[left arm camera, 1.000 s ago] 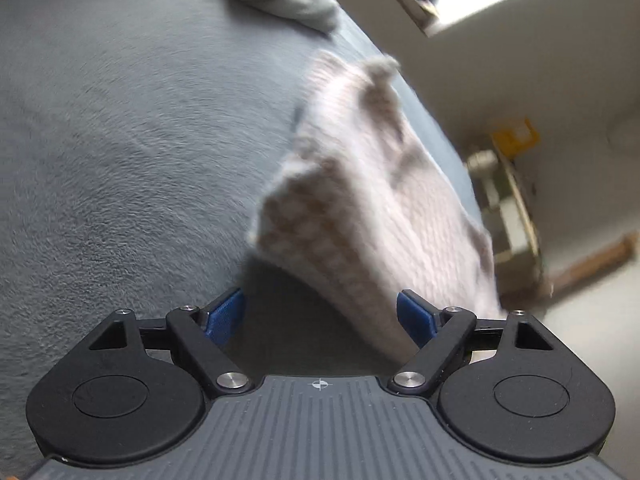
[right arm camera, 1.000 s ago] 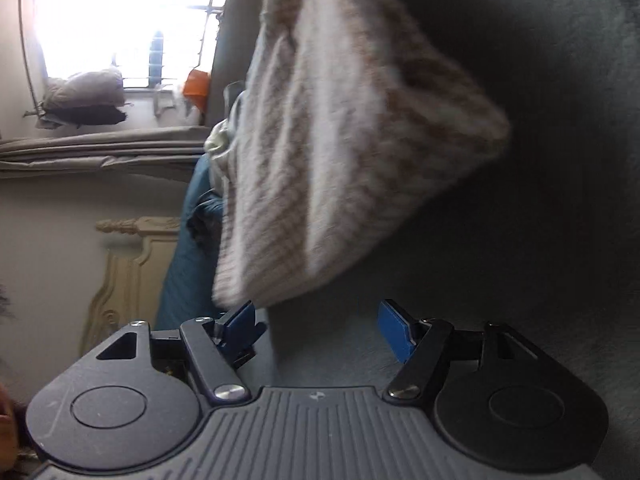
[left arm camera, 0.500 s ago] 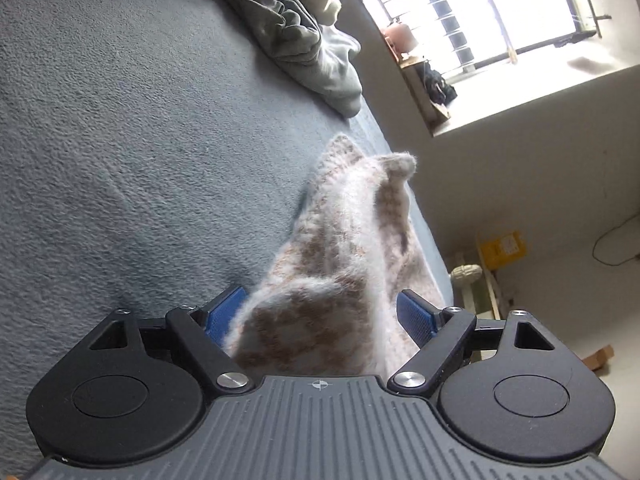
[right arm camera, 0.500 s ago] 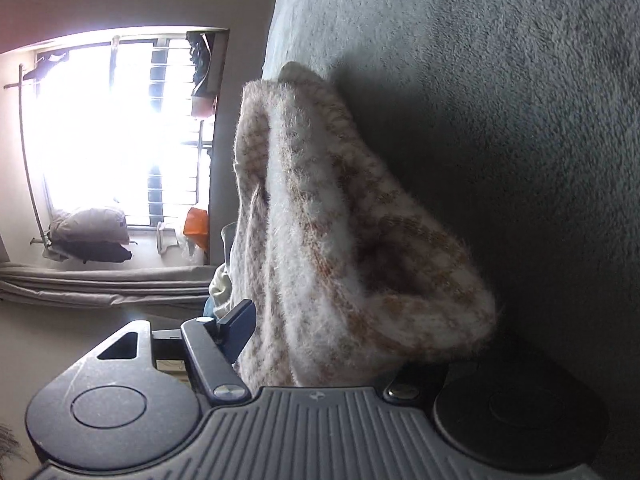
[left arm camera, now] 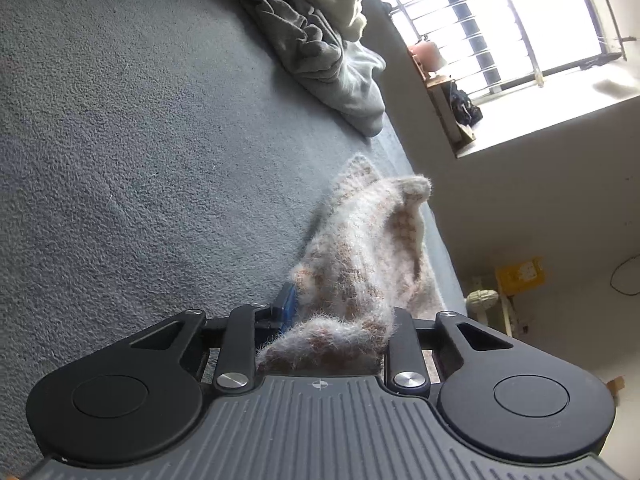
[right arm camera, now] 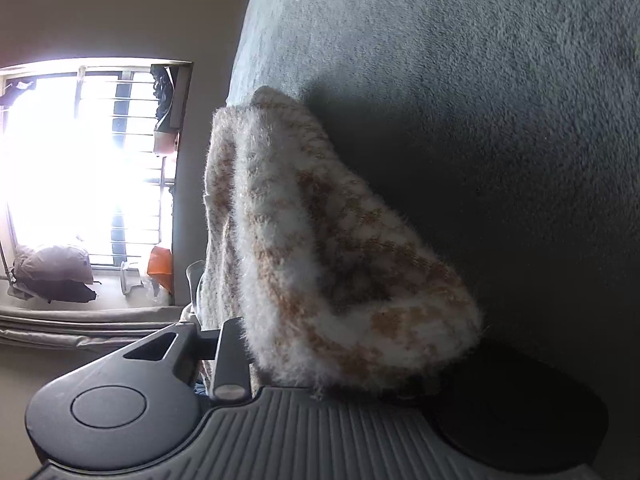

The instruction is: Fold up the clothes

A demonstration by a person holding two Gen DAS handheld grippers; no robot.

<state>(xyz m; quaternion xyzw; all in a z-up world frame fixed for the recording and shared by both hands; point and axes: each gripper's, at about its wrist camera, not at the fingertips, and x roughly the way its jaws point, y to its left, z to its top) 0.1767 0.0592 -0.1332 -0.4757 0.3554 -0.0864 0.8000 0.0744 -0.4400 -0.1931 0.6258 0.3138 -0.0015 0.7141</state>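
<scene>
The left gripper [left arm camera: 332, 320] is closing its jaws on a fluffy white-and-tan knitted garment [left arm camera: 360, 264] that lies on the grey blanket [left arm camera: 120, 160]. The right gripper [right arm camera: 320, 360] is also closing, with the garment's other bunched corner between its jaws. I can read no label or writing anywhere.

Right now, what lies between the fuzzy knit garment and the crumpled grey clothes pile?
Only bare grey blanket between the fuzzy knit garment and the clothes pile, seen in the left wrist view.
</scene>
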